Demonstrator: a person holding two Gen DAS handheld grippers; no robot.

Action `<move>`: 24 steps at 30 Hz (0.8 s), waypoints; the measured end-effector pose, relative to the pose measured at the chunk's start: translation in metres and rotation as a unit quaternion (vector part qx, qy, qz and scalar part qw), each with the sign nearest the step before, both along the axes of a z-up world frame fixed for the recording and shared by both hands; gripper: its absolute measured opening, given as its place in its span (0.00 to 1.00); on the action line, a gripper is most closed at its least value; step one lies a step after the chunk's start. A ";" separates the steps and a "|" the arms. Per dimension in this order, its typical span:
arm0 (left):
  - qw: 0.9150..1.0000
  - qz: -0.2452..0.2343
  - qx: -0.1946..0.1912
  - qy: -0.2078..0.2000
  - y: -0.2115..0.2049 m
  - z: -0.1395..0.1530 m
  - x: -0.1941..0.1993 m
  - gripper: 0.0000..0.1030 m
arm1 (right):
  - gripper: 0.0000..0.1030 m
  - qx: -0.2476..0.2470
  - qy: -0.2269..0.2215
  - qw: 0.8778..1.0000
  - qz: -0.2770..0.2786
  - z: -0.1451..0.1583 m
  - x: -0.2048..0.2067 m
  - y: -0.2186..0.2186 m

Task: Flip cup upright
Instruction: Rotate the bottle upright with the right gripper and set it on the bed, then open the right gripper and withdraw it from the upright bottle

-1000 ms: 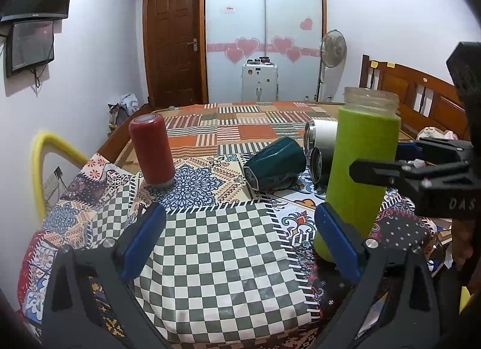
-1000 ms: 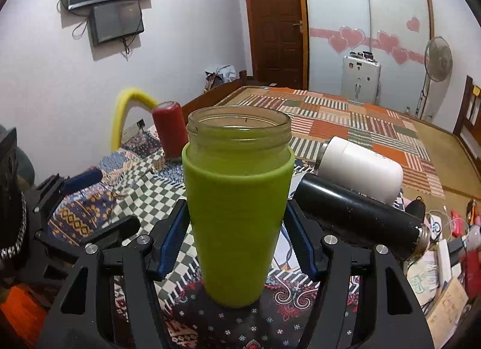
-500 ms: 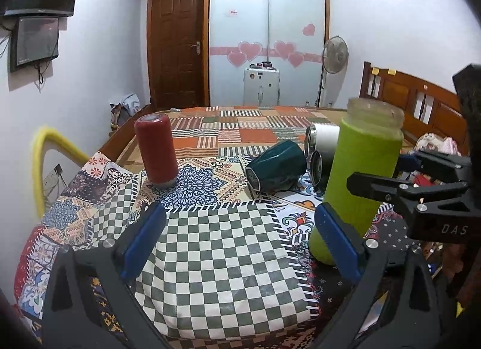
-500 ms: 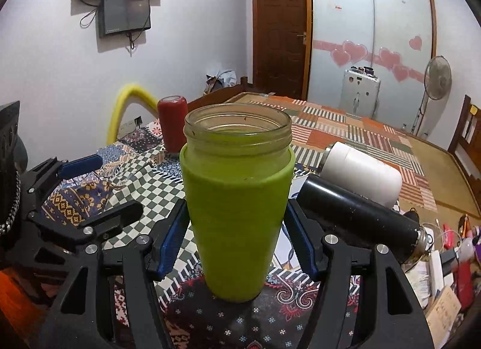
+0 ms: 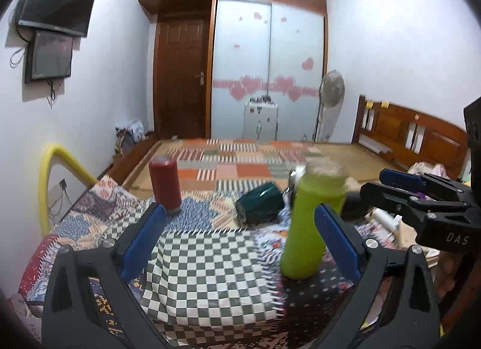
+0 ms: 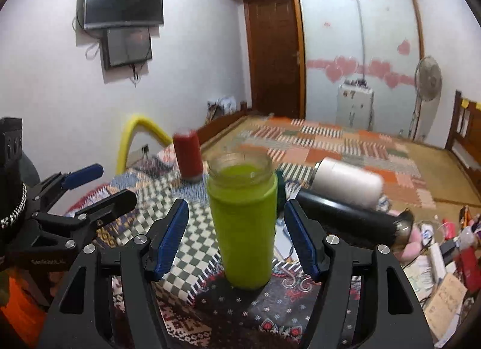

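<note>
On the patterned cloth [image 6: 264, 316] of the bed, the green cup [image 6: 245, 223] stood upright with its clear glass mouth up, between the blue pads of the right gripper [image 6: 237, 238]; its fingers [image 6: 171, 238] were spread wide, clear of the cup on both sides and holding nothing. Just behind the cup lay a black flask [image 6: 345, 220] and a white flask [image 6: 345, 182] on their sides, with a dark teal cup [image 5: 260, 206] also lying down. Farther left a red tumbler [image 5: 165, 186] stood on end. Over the checkered patch the left gripper [image 5: 237, 235] had its fingers [image 5: 142, 241] wide apart and empty.
</note>
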State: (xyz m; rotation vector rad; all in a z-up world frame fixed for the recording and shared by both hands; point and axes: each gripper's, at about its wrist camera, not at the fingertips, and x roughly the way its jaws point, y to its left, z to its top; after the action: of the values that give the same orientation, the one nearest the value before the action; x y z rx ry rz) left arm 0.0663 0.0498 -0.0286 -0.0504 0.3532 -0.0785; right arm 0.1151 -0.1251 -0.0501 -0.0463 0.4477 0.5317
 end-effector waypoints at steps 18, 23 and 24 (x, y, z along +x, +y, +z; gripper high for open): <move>0.991 0.005 0.007 -0.130 -0.042 0.063 -0.125 1.00 | 0.85 0.065 -0.143 0.985 -0.070 0.052 -0.112 -0.035; 0.992 0.008 0.009 -0.128 -0.043 0.061 -0.130 1.00 | 1.00 0.072 -0.153 0.982 -0.085 0.050 -0.119 -0.038; 0.992 0.010 0.010 -0.127 -0.043 0.060 -0.131 1.00 | 1.00 0.072 -0.155 0.981 -0.089 0.050 -0.122 -0.038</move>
State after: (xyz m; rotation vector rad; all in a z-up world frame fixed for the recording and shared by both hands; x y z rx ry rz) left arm -0.0644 0.0070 0.0315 -0.0231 0.0987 -0.0616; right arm -0.0064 -0.1634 -0.0001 0.0484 0.1056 0.3702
